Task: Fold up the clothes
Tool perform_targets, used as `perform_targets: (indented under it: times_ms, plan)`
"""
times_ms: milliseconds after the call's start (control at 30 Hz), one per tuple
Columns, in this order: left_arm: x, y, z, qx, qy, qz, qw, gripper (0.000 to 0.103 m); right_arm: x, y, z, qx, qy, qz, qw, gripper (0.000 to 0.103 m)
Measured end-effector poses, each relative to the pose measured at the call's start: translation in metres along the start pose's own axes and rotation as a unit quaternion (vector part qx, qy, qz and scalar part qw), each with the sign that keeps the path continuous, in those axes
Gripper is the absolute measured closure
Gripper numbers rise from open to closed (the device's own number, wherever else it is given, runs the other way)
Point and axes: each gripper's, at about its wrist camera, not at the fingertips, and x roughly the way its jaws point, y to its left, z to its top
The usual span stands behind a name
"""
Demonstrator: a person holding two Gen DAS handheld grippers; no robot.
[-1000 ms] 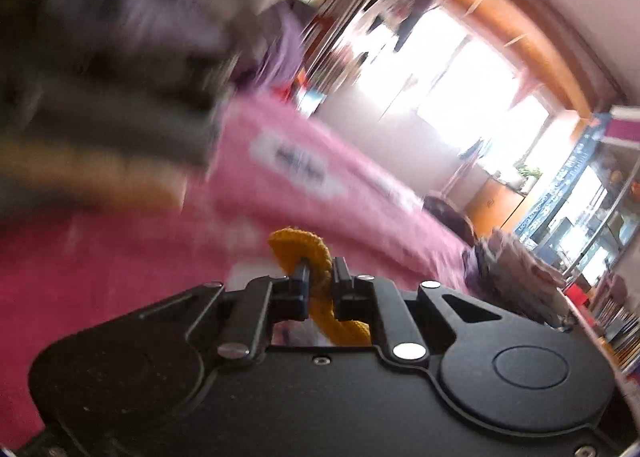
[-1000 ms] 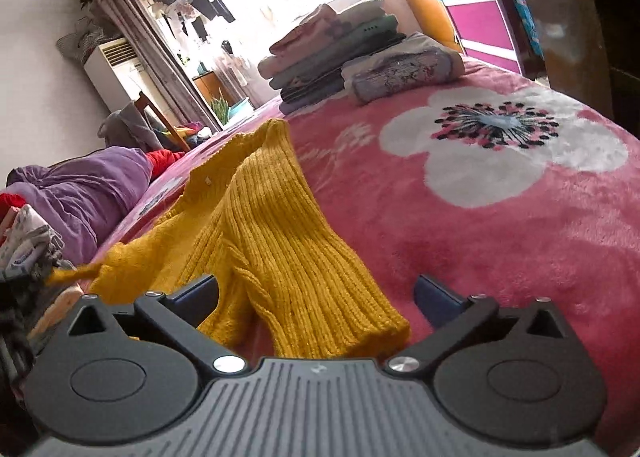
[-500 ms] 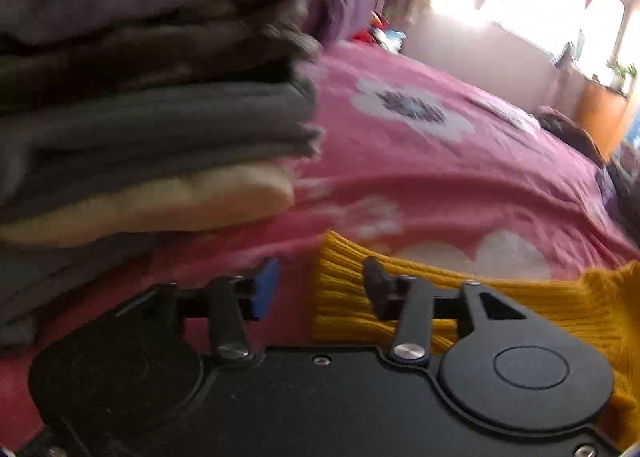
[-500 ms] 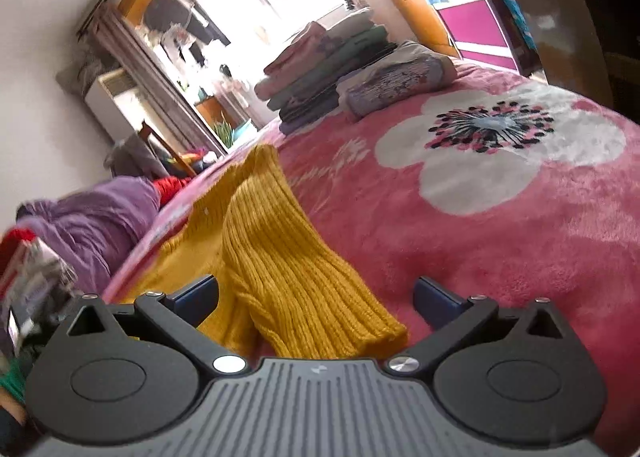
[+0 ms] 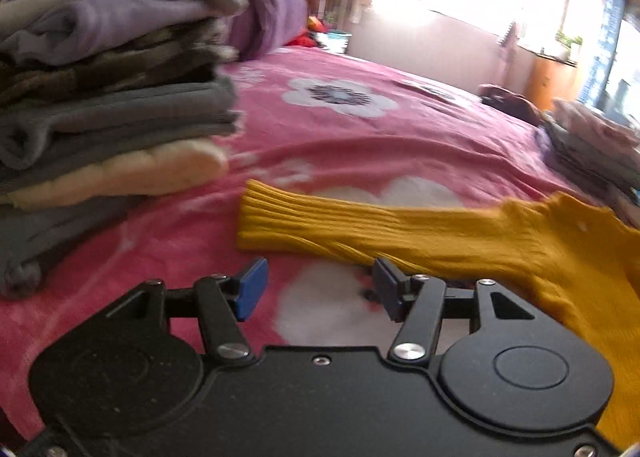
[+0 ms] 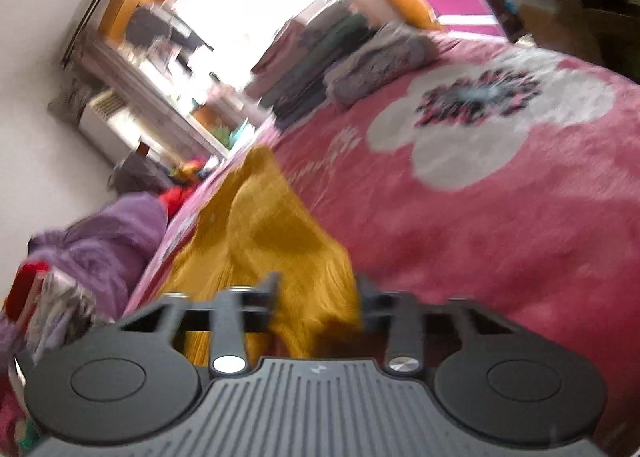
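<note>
While the yellow knit sweater (image 5: 460,233) lies flat on the pink flowered bedspread (image 5: 360,145), its ribbed sleeve runs from the centre of the left wrist view to the body of the garment at lower right. The left gripper (image 5: 320,285) sits at the lower centre of that view with its jaws released and nothing between them; the sleeve lies just beyond the right fingertip, and contact cannot be confirmed. A stack of folded clothes (image 5: 104,97) occupies the upper left of the same view, resting on the bed.

In the right wrist view, which is blurred, the sweater (image 6: 264,229) extends from the centre down to the right gripper (image 6: 318,293). The jaws are narrowed with a fold of the sweater between them; a firm grasp cannot be confirmed. A second pile of folded clothes (image 6: 348,57) rests at upper centre.
</note>
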Motion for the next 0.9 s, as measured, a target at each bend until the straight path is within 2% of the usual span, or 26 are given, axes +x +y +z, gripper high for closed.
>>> perform_targets:
  times_ms: [100,233,367,533,700,900]
  plan:
    - [-0.009,-0.018,-0.006,0.019,0.0,-0.021,0.9996,0.047,0.002,0.013,-0.006,-0.049,0.014,-0.01,0.999,0.086]
    - [-0.011,-0.035,-0.012,0.038,0.001,-0.035,0.9987,0.047,-0.012,0.023,0.002,-0.072,-0.018,-0.013,0.997,0.088]
    - [-0.012,-0.044,-0.011,0.045,0.0,-0.05,0.9977,0.047,-0.028,0.034,0.038,-0.092,-0.06,-0.015,0.994,0.088]
    - [-0.002,-0.054,-0.01,0.053,0.011,-0.064,0.9965,0.047,-0.027,0.033,0.1,-0.115,-0.091,-0.038,0.988,0.088]
    - [0.009,-0.063,-0.009,0.07,0.023,-0.077,0.9943,0.047,-0.007,0.017,0.152,-0.146,-0.073,-0.087,0.983,0.088]
    - [0.021,-0.074,-0.012,0.093,0.037,-0.085,0.9914,0.047,0.038,-0.026,0.179,-0.157,-0.013,-0.156,0.975,0.088]
